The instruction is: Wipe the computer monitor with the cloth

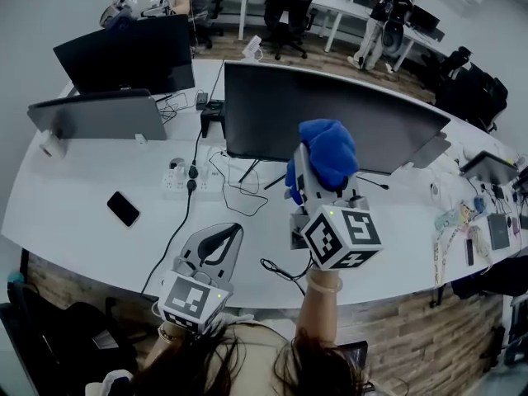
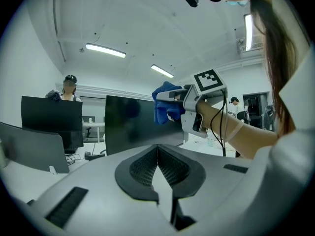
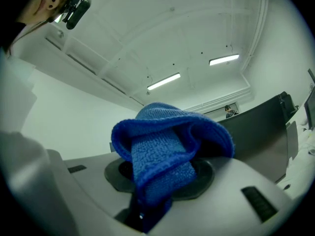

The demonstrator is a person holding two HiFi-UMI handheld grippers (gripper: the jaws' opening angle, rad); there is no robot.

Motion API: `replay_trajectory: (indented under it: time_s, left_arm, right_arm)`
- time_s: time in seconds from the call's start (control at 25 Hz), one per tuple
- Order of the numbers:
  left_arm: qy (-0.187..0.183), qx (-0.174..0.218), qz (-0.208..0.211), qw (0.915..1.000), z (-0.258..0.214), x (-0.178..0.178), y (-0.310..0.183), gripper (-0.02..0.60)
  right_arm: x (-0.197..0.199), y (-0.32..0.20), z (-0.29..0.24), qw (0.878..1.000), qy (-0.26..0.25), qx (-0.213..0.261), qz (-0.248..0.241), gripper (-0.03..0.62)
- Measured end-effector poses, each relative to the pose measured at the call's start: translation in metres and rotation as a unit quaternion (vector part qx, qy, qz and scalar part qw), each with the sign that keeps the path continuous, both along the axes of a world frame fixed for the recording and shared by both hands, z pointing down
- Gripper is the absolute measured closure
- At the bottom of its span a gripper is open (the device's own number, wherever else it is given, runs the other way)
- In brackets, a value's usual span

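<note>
Blue microfibre cloth (image 1: 328, 157), bunched in the right gripper (image 1: 320, 172), was held up before the computer monitor (image 1: 264, 106) in the head view. It was near the dark screen but seemingly not touching it. The left gripper (image 1: 221, 239) sat low over the white desk (image 1: 82, 221). In the left gripper view its jaws met with nothing between them. In the right gripper view the jaws were clamped on the cloth's lower fold, and the rest ballooned loose above. A hard push would likely rock the unsteadied monitor on its stand. The loose fold might also slip aside and let the hard jaws scrape the screen.
</note>
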State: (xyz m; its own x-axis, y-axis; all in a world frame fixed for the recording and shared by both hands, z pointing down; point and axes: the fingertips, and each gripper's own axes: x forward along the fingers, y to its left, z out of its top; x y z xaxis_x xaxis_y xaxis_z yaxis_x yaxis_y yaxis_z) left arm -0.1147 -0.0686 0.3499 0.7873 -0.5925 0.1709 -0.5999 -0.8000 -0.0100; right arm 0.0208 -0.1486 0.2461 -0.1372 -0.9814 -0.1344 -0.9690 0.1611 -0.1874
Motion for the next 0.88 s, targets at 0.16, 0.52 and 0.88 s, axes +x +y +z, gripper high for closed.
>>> replay_trajectory:
  time_s: [0.16,0.52,0.88]
  left_arm:
    - [-0.002,0.006,0.014,0.9999,0.002,0.018,0.016,0.572]
    - [-0.013,0.018,0.028,0.9994,0.001,0.051,0.043,0.572]
    - [-0.015,0.021,0.039,0.9989,0.006,0.085,0.071,0.572]
  right_arm:
    - [0.019,0.023,0.005,1.000,-0.008,0.003,0.006,0.453]
    - [0.061,0.065,0.017,1.000,-0.011,0.000,0.018,0.453]
    - [0.093,0.092,0.032,1.000,-0.006,0.002,0.015,0.453]
